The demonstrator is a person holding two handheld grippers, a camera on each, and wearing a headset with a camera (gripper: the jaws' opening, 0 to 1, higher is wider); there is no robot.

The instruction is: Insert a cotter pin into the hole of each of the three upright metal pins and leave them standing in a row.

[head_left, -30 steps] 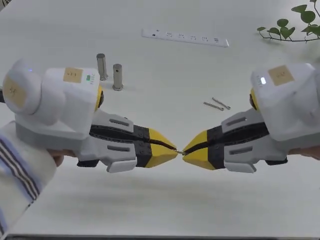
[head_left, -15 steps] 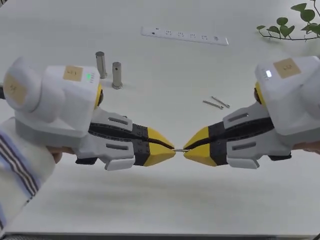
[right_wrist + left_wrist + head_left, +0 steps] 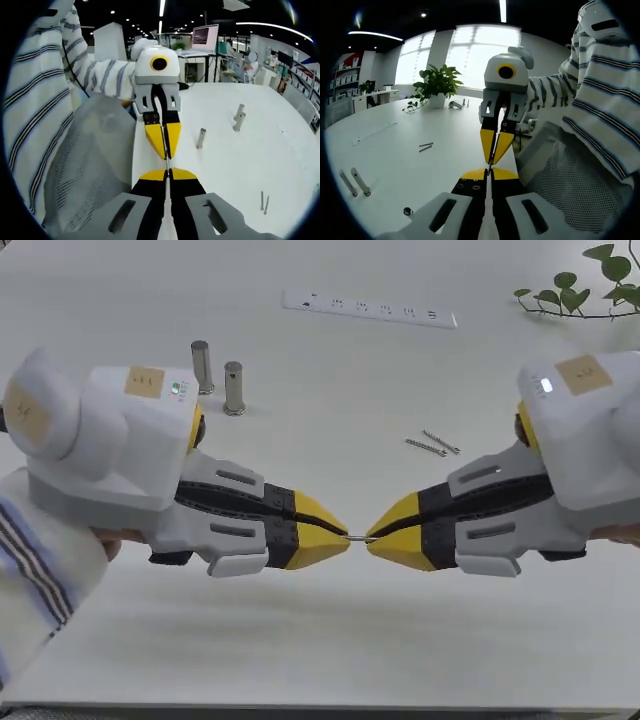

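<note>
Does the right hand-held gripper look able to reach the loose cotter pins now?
Probably not yet: the right hand-held gripper is shut on a thin pin, though nothing stands between it and the loose cotter pins.

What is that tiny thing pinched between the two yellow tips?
It is a cotter pin: a thin, silvery, metal-looking sliver held roughly level above the white table. A short stretch shows between the yellow tips of the left gripper and right gripper, each shut on one end. Its finer shape is too small to tell.

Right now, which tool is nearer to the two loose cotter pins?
Right. The cotter pins lie just beyond the right tool; the left tool is off to their left.
</note>
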